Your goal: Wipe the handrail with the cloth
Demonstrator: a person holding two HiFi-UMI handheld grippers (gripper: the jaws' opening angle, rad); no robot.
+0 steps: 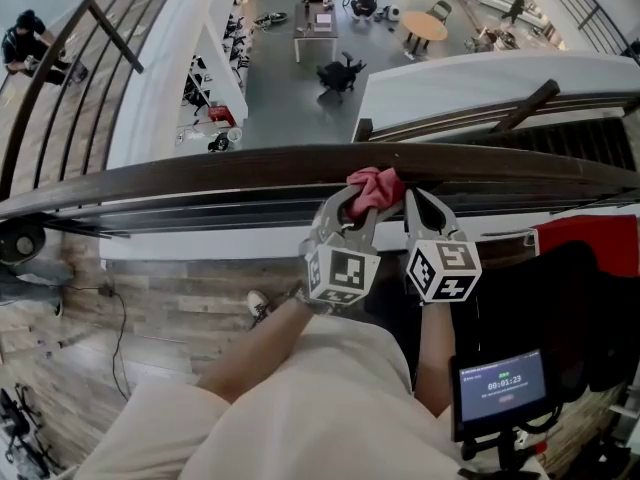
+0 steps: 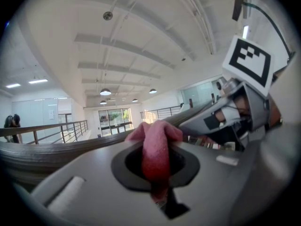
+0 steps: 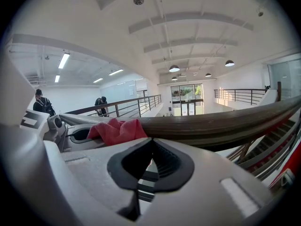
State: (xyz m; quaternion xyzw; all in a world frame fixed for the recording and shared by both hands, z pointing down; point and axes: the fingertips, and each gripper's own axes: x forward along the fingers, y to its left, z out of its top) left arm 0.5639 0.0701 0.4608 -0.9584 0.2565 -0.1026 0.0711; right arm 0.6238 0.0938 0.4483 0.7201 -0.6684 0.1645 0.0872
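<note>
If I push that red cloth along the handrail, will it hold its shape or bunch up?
Probably floppy: the cloth sits crumpled between the left gripper's shut jaws. It will likely bunch against the handrail rather than slide flat.

Both forearms reach forward to the handrail [image 1: 200, 173], side by side. The left gripper [image 1: 362, 206] meets the handrail's near edge, its jaws clamped on the cloth [image 1: 376, 185]. The right gripper [image 1: 417, 200] sits just beside it at the handrail, jaws together and holding nothing.

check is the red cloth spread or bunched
Bunched: the red cloth is wadded in the left gripper's shut jaws against the handrail.
</note>
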